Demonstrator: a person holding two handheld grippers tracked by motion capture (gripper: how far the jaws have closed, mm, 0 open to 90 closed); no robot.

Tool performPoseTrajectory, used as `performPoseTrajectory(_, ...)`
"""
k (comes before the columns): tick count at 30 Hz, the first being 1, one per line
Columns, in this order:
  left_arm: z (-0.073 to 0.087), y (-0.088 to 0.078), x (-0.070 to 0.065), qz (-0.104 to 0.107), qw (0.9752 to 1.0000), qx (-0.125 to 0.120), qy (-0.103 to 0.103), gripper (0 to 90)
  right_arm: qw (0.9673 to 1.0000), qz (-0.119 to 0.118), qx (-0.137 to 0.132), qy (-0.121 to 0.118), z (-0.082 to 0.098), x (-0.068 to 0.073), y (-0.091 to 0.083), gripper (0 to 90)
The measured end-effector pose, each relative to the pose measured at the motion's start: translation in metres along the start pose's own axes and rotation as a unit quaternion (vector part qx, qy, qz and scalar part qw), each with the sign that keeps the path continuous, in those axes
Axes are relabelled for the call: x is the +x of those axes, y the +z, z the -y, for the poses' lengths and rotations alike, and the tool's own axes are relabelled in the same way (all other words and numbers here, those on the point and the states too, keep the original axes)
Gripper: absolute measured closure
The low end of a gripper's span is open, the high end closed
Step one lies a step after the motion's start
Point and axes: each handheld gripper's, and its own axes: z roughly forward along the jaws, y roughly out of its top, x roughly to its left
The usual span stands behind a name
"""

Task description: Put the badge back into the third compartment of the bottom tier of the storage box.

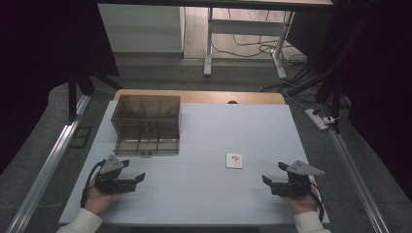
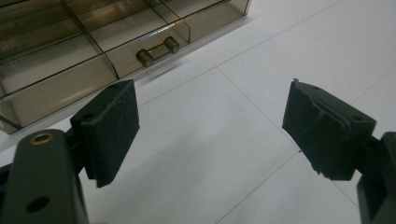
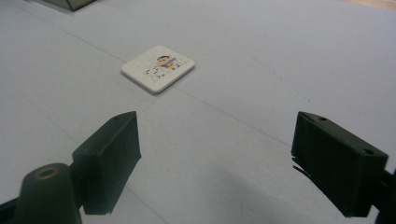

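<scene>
A smoky clear plastic drawer box (image 1: 147,124) stands at the back left of the white table (image 1: 209,189); its front drawer carries a small bar handle (image 2: 158,51). A small white square tile with a cartoon picture (image 1: 234,160) lies flat right of the middle, also ahead of the right jaws (image 3: 158,67). My left gripper (image 1: 133,171) rests near the front left, held in a hand, jaws wide apart and nothing between them (image 2: 210,135). My right gripper (image 1: 274,173) sits at the front right, pointing left toward the tile, open and holding nothing (image 3: 217,163).
The table's wooden back edge (image 1: 199,95) lies beyond the box. Metal rails (image 1: 46,170) run along both sides. Behind the table are desk legs and floor cables (image 1: 252,46), with a power strip (image 1: 318,118) at the right.
</scene>
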Motion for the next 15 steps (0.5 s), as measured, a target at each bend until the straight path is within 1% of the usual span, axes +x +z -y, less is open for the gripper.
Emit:
performPoseTrajectory(5,0.0001,0.0007,0.0008,0.002,1.0000,0.002,0.000,18.1,1.0000,0.000,0.003,0.002,-0.0003,0.0002,0.0014,14.5)
performPoseTrajectory(10,-0.0002,0.0019,0.0006,0.002,1.0000,0.006,0.002,18.1,1.0000,0.005,0.002,0.002,-0.0005,0.0018,0.0009,16.9)
performPoseTrajectory(13,-0.0007,0.0020,-0.0002,0.002,1.0000,0.004,0.003,18.1,0.9999,0.008,0.008,-0.002,-0.0014,0.0034,0.0002,17.9)
performPoseTrajectory(15,-0.0017,0.0001,-0.0010,0.001,1.0000,-0.001,0.002,18.1,1.0000,0.005,0.007,-0.001,-0.0020,0.0045,-0.0001,18.2)
